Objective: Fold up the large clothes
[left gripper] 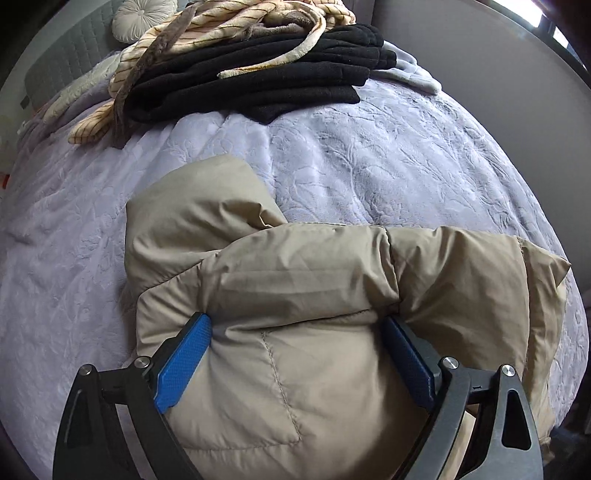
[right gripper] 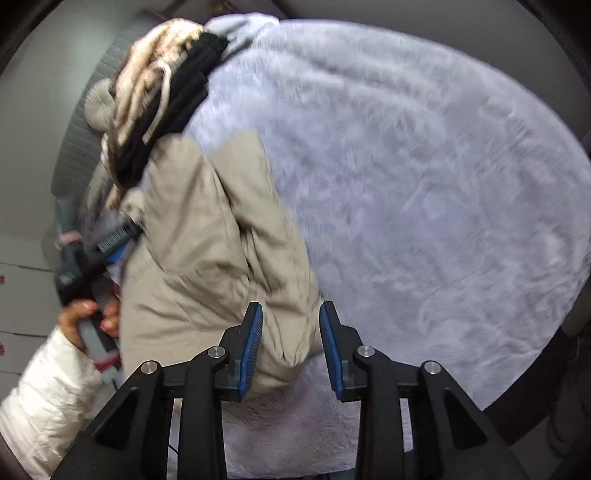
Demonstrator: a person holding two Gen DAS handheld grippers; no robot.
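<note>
A beige padded jacket lies bunched on the bed, with one part folded over another. My left gripper has a thick fold of it between its blue pads, which dent the fabric on both sides. In the right wrist view the same jacket runs from the clothes pile down to my right gripper. The right jaws stand partly apart around the jacket's lower corner: the left pad touches cloth, the right one is clear of it. The left gripper shows at the jacket's far side.
The pale lilac bedspread covers the bed. At its far end sits a stack of black folded clothes under a cream striped garment, with a round cushion and a grey headboard. A person's hand in a white sleeve holds the left gripper.
</note>
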